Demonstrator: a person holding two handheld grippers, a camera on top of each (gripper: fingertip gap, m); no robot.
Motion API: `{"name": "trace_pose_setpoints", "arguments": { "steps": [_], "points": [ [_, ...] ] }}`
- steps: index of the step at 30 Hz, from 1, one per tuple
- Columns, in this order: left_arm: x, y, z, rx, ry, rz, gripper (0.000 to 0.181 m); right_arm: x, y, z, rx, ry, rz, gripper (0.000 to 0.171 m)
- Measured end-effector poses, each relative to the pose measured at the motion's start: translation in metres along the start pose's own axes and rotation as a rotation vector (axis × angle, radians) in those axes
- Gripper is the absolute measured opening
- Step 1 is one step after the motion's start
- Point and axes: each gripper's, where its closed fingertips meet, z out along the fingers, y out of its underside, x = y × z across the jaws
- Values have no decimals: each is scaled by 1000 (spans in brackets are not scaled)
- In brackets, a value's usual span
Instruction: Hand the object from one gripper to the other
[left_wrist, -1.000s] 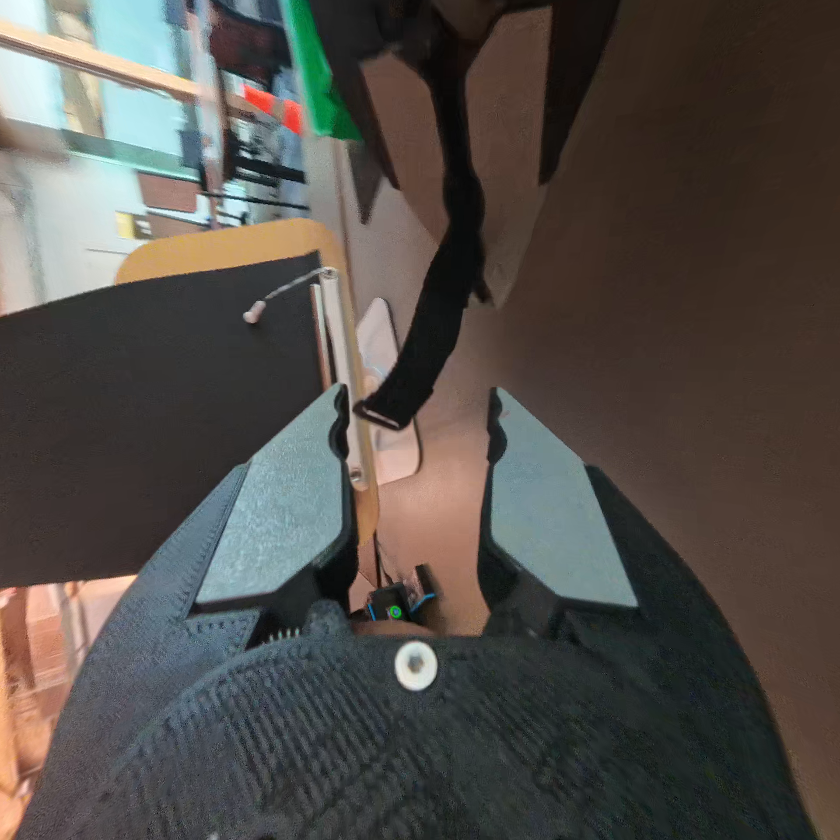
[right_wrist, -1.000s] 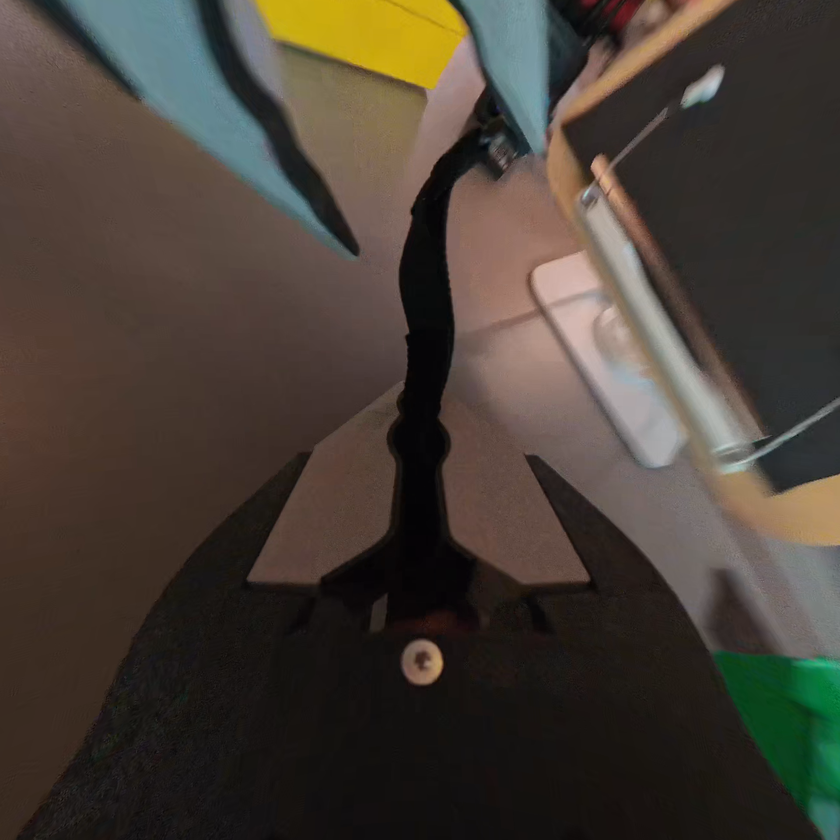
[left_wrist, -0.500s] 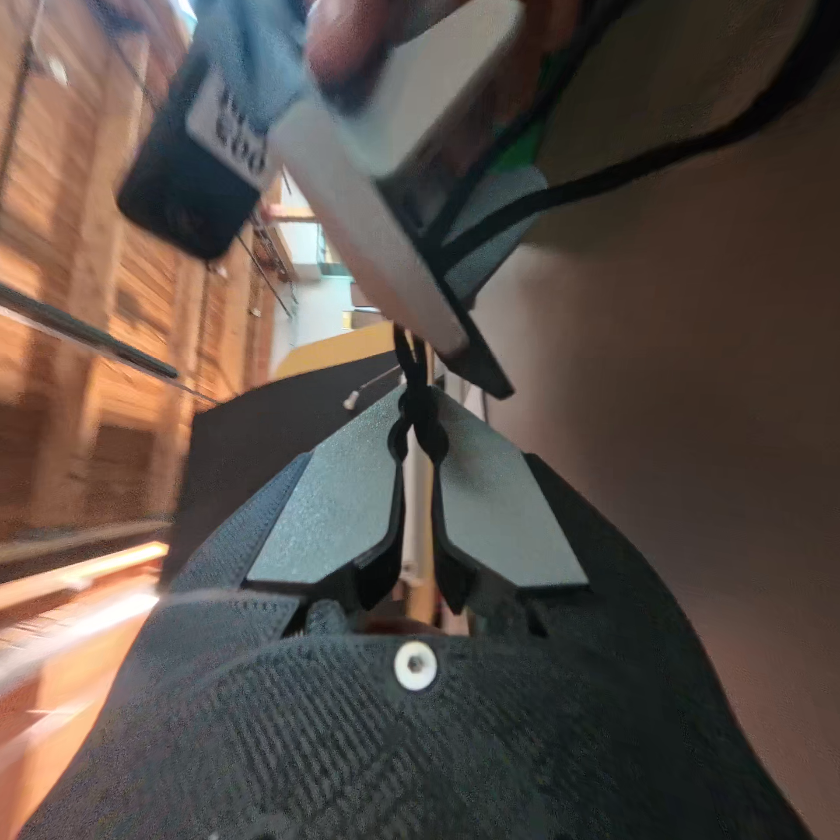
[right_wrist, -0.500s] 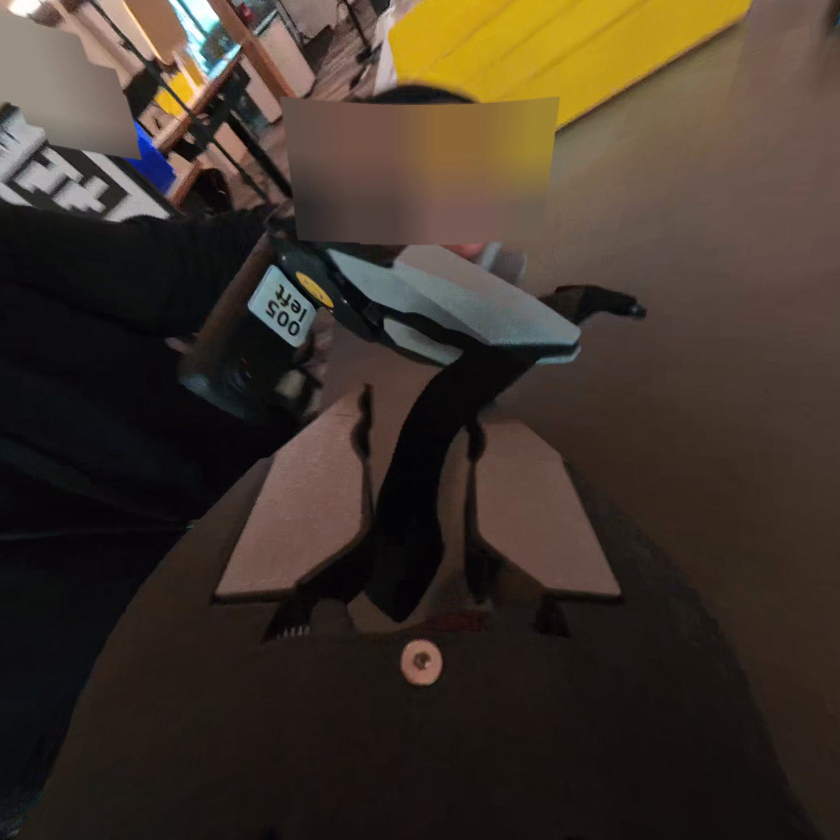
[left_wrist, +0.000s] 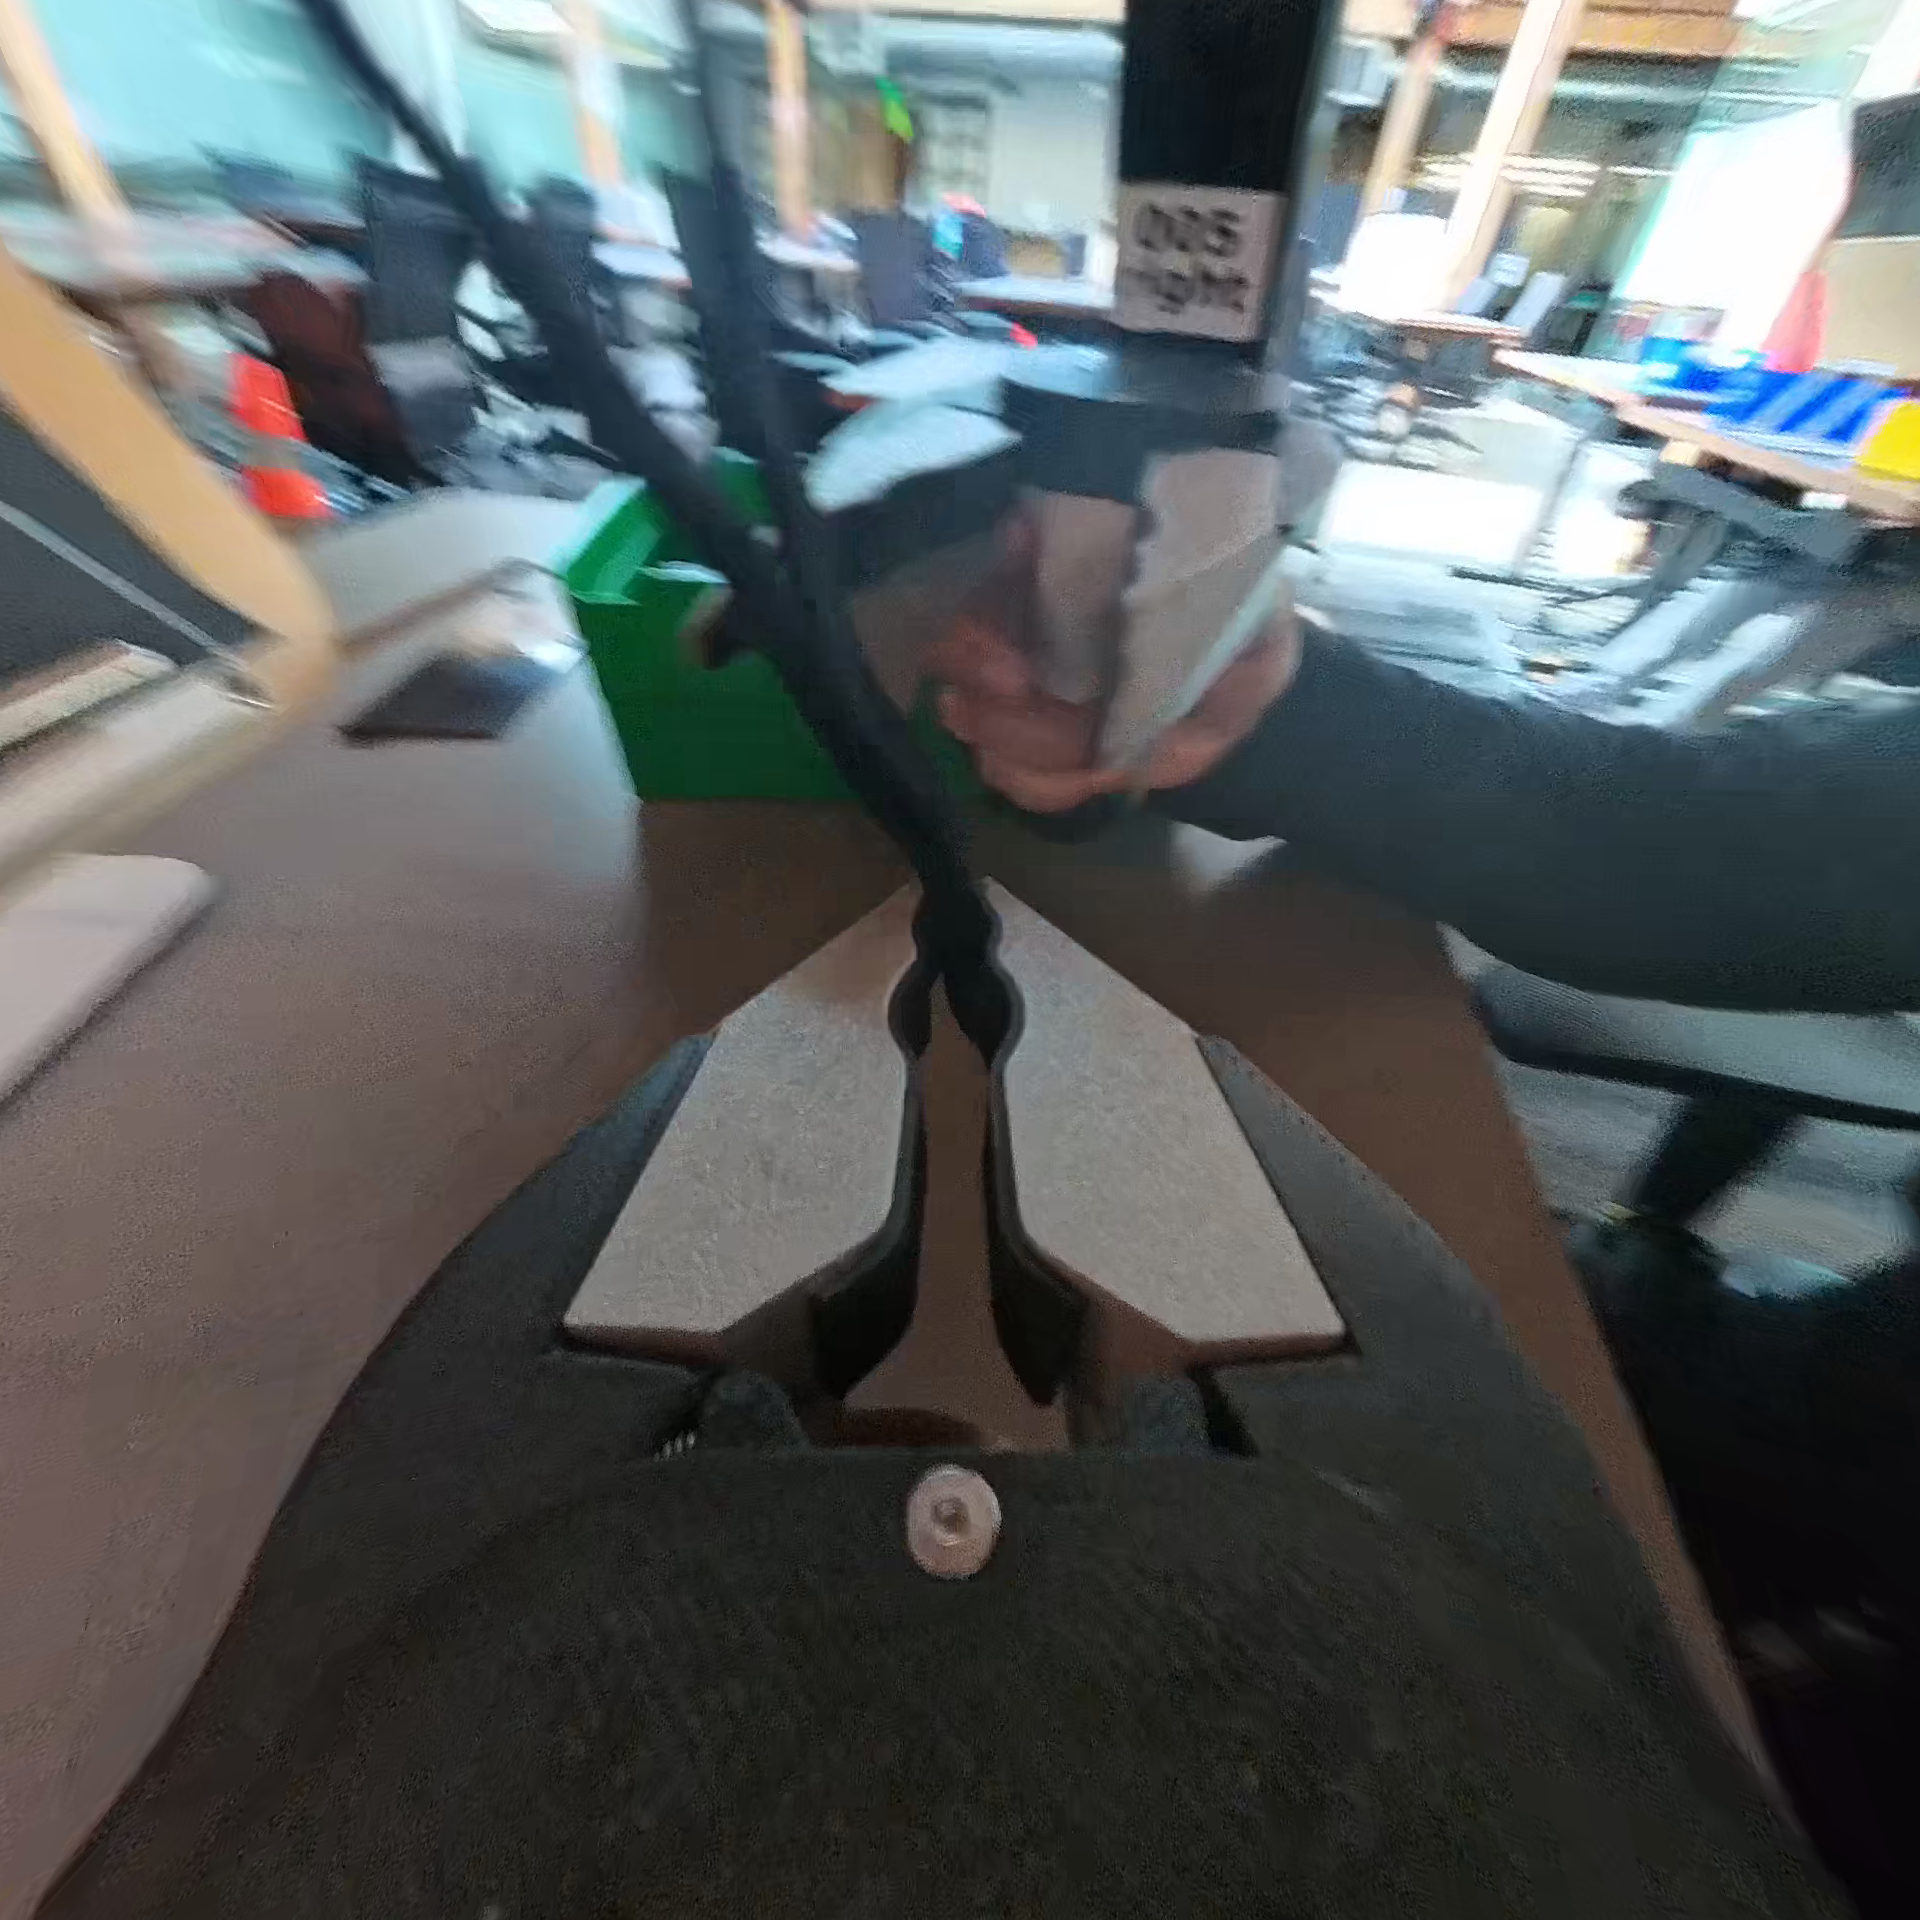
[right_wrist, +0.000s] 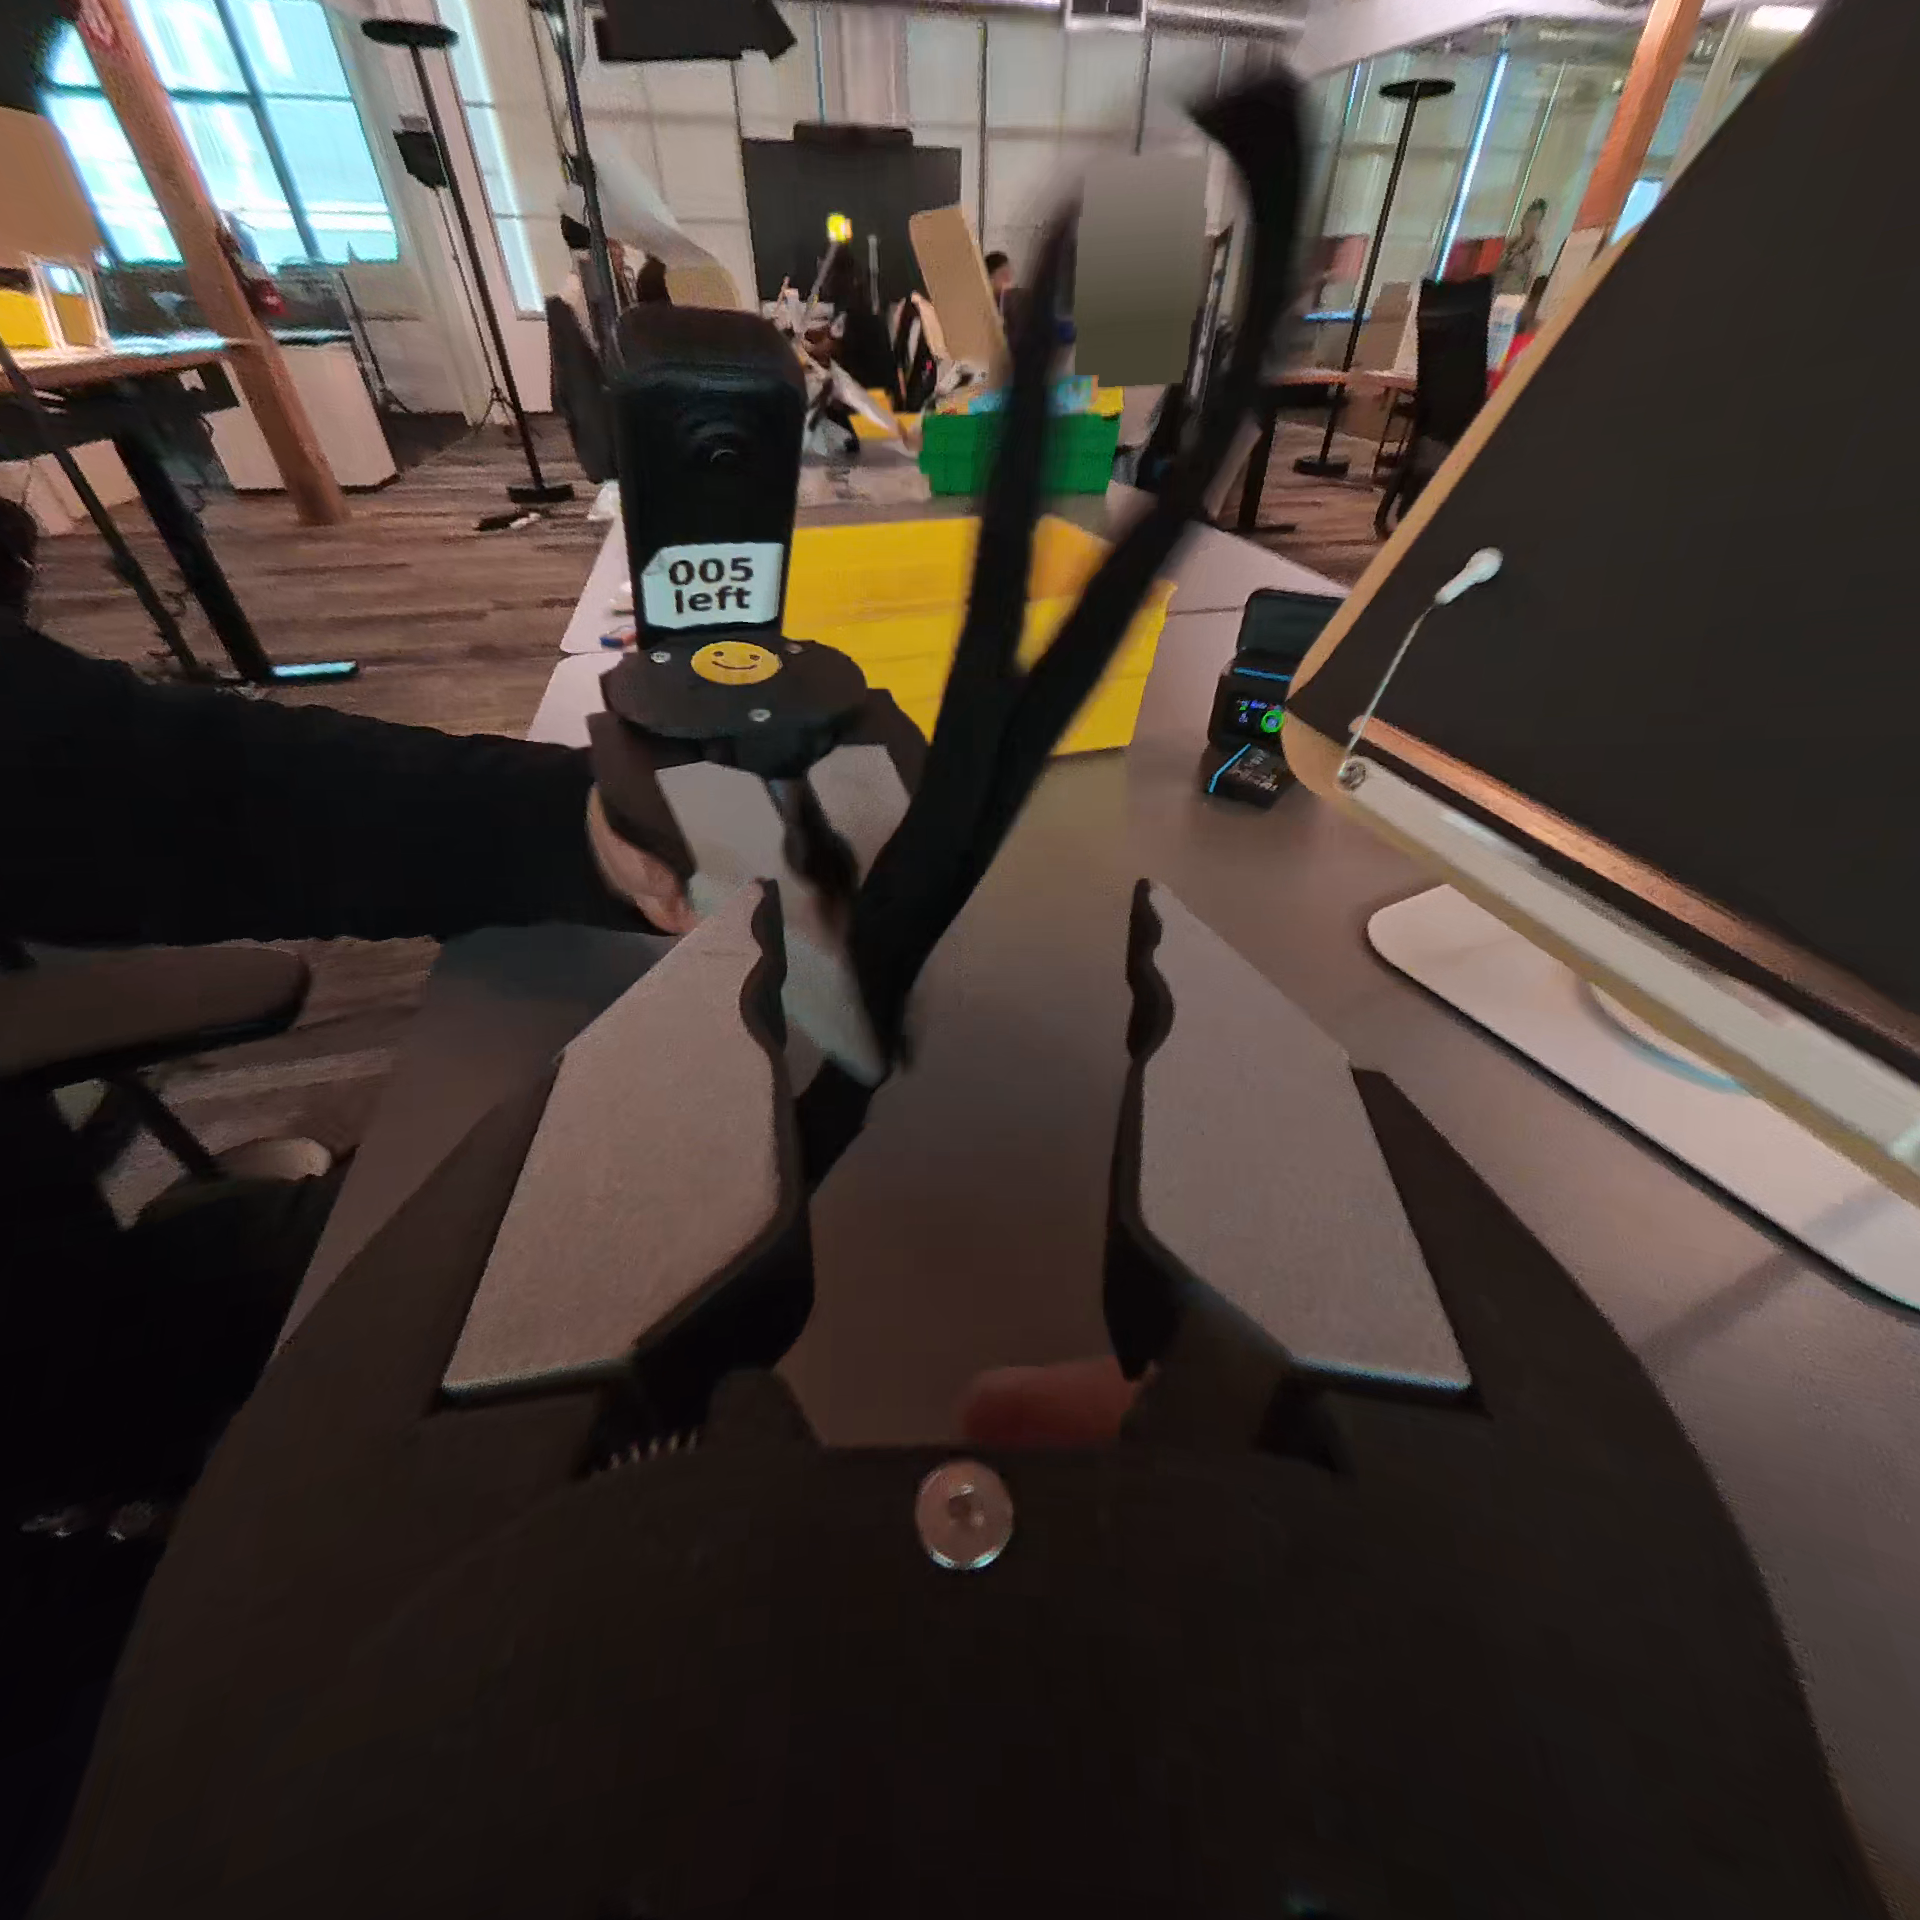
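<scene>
The object is a long black strap (left_wrist: 748, 540). My left gripper (left_wrist: 956, 966) is shut on it at the fingertips, and two strands rise up and to the left from the grip. My right gripper (right_wrist: 951, 935) is open and empty above the brown table (right_wrist: 1039, 1195). In the right wrist view the strap (right_wrist: 997, 675) stands up from the left gripper (right_wrist: 868, 1039), just left of and beyond my open right fingers (right_wrist: 665, 1143). The right gripper (left_wrist: 831, 426) also shows in the left wrist view, held by a hand (left_wrist: 1049, 717) beyond the strap.
A monitor (right_wrist: 1662, 520) on a white stand base (right_wrist: 1538, 1049) fills the right side of the table. A small black device case (right_wrist: 1257, 707) and a yellow bin (right_wrist: 904, 603) sit farther back. A green box (left_wrist: 686, 675) stands behind the strap. Office desks lie beyond. The grippers are tip to tip, or close to it. The monitor (right_wrist: 1662, 520) is about 25 cm from my right fingertips.
The right gripper, which held the strap a second ago, has opened and drawn back. The left gripper closed on the strap and now holds it alone. Both grippers have swung level over the table.
</scene>
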Motion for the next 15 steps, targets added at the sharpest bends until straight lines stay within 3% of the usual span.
{"name": "trace_pose_setpoints", "arguments": {
  "steps": [1, 3, 5, 7, 10, 15],
  "points": [
    [9, 3, 3, -11, 50, -23, 0, 0, 4, 7, -16, -3, 26, 62],
    [18, 6, 6, -18, 92, -44, 0, -5, 14, 15, -52, -79, 143, 33],
    [20, 10, 7, -36, 97, -34, 0, -12, 23, 18, -88, -195, 314, 32],
    [16, 13, 7, -46, 76, -35, 0, -17, 20, 14, -58, -290, 424, 5],
    [6, 17, 7, -55, 49, -100, 4, -13, 20, 14, -43, -281, 465, 1],
    [-31, 36, -2, -182, -142, -58, 75, 15, 10, 8, 49, -153, 498, 1]
  ]
}}
